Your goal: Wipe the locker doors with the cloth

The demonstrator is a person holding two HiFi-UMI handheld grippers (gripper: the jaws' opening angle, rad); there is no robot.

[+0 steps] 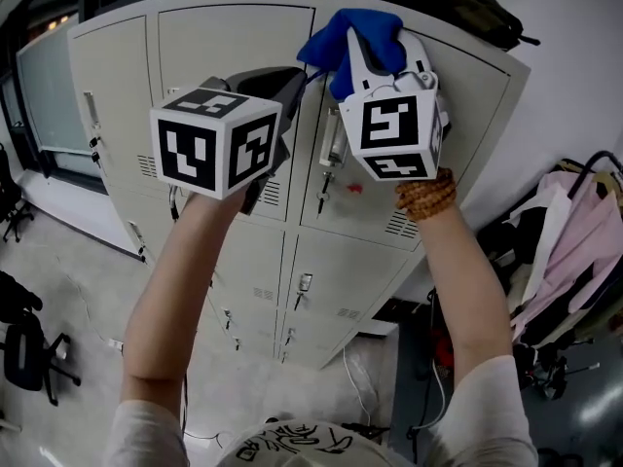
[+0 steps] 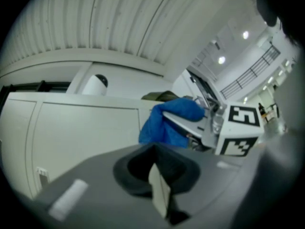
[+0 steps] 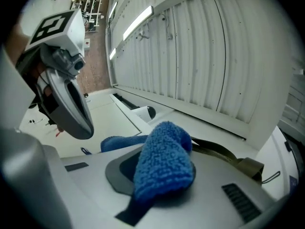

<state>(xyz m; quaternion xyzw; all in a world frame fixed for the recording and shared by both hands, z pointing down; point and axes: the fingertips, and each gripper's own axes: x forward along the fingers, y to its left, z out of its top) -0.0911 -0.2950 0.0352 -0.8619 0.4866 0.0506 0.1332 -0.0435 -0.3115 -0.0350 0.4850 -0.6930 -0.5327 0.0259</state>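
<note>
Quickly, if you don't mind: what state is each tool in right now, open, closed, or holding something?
Left tool: closed, with nothing between its jaws.
Right tool: closed on the blue cloth.

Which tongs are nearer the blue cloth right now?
Right. The right tongs are shut on the blue cloth at the top of the lockers; the left tongs sit close beside it, to its left.

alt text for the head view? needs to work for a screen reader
The right gripper clamps a blue cloth up by the top of grey lockers. The left gripper, holding nothing, is raised beside it. A dark bag lies on the lockers, and pink clothes hang at right.
</note>
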